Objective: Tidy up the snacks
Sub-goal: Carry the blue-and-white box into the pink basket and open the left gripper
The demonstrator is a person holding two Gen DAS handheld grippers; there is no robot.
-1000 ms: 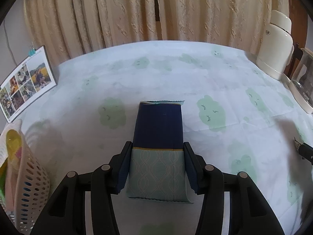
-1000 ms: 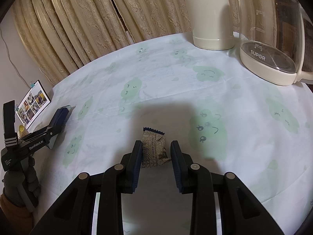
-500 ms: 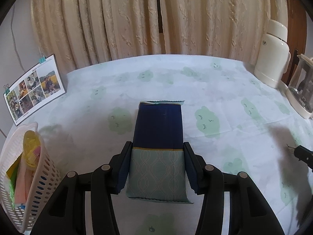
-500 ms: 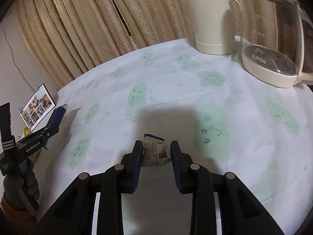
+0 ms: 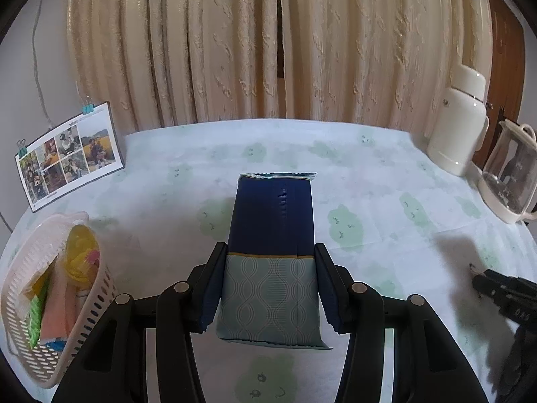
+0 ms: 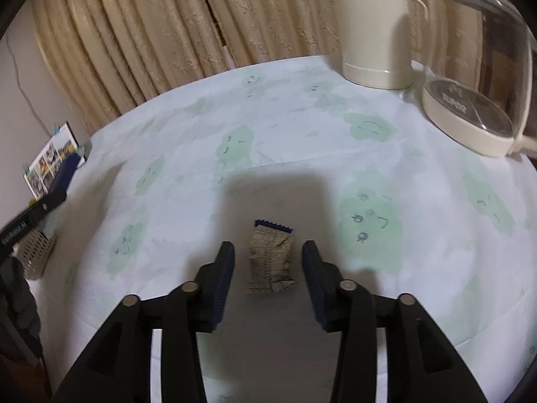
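- Left gripper (image 5: 270, 280) clamped on a long blue packet (image 5: 272, 252), fingers pressing both long sides; packet sticks out toward 12 o'clock, above the tablecloth (image 5: 369, 181).
- Packet: dark blue upper part, pale green wavy-pattern lower part between the fingers.
- White slotted basket (image 5: 67, 329) at 8 o'clock in the left wrist view, tilted, holding a yellow item and other bright wrappers; well apart from the held packet.
- Photo card (image 5: 68, 154) with clips stands at 10 o'clock by the curtain (image 5: 268, 43).
- White flask (image 5: 458, 127) and glass kettle (image 5: 510, 181) at 2 o'clock, just beside each other.
- Right gripper (image 6: 268, 268) fingers apart, not touching anything; small crinkled snack wrapper (image 6: 270, 263) lies flat on the tablecloth between them, gaps on both sides.
- Wrapper is tan with a dark blue serrated edge at its far end.
- Right wrist view: flask at 1 o'clock, kettle at 2 o'clock, left gripper with the blue packet and the basket at 9 o'clock, blurred.
- Right gripper's tip shows at 4 o'clock in the left wrist view, low over the cloth.
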